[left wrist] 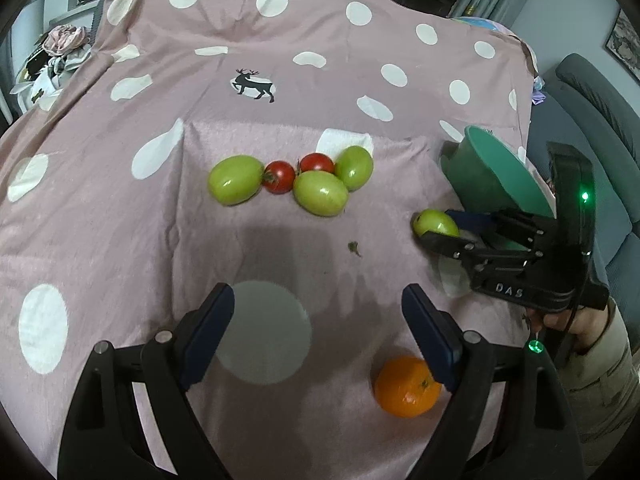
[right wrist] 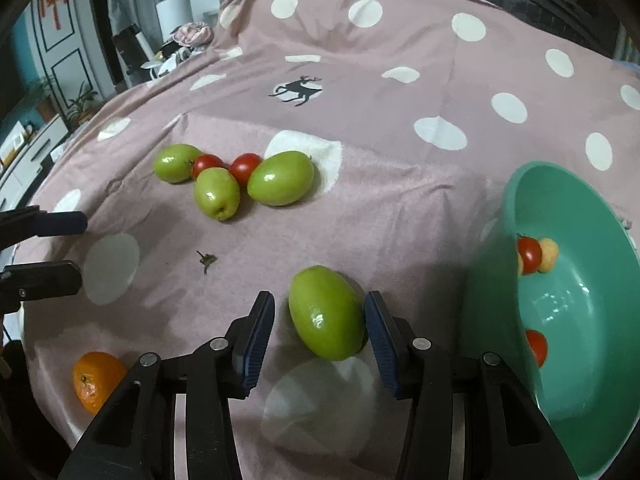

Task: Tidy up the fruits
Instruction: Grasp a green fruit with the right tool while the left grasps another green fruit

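Right gripper (right wrist: 320, 322) jaws apart, straddling green fruit (right wrist: 326, 314) just left of teal bowl (right wrist: 560, 320). Close gently mid-body; the smooth skin may slip. Left gripper (left wrist: 318, 330) open, idle.

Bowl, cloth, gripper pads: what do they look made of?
Bowl: likely plastic, teal, semi-gloss; soft window glare inside, thin even rim.
Cloth: woven fabric, matte pink with white dots; creases and folds show.
Pads on the right gripper: dark blue, ribbed, probably rubber or foam; cannot tell which. Its fingers look like matte black plastic.
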